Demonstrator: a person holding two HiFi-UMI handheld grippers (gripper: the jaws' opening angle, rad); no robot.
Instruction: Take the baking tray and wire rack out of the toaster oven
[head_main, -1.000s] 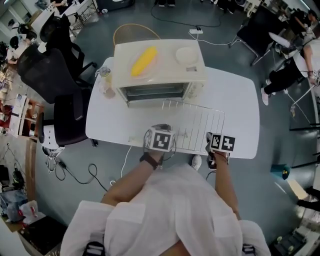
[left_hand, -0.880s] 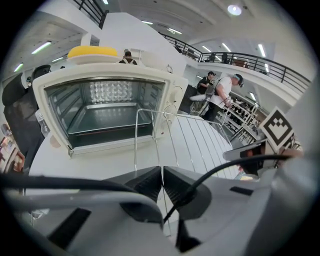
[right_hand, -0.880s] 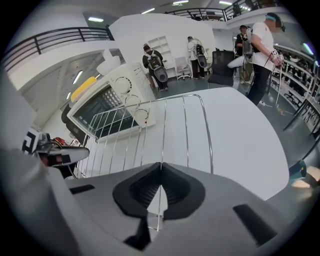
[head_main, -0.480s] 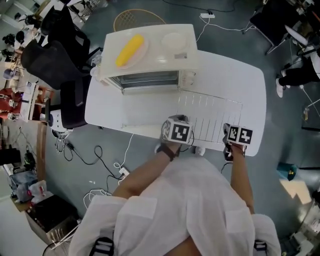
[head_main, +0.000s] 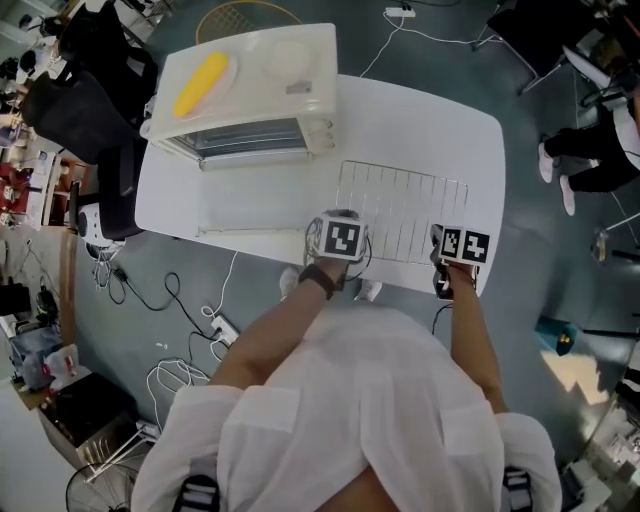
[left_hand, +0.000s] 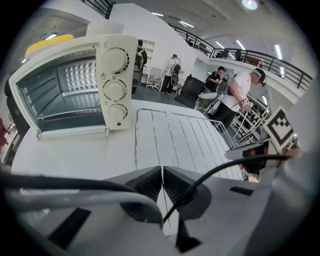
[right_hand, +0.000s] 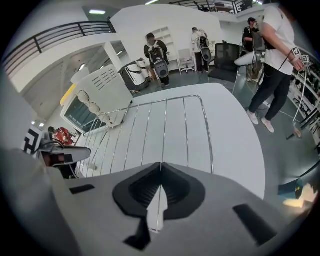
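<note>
the wire rack (head_main: 402, 203) has shifted across the white table (head_main: 440, 125), from in front of the toaster oven (head_main: 250, 85) to the bare stretch on its right, clear of the oven's front. whether it rests on the table or hangs just above it i cannot tell. the rack looks as good as out. the baking tray i cannot make out, so it probably remains to be fetched. both forearms reach forward side by side, grippers tipped steeply down at the rack's near edge. the left gripper (left_hand: 161, 182) has its jaws pinched together on a near wire, and the right gripper (right_hand: 160, 187) likewise.
</note>
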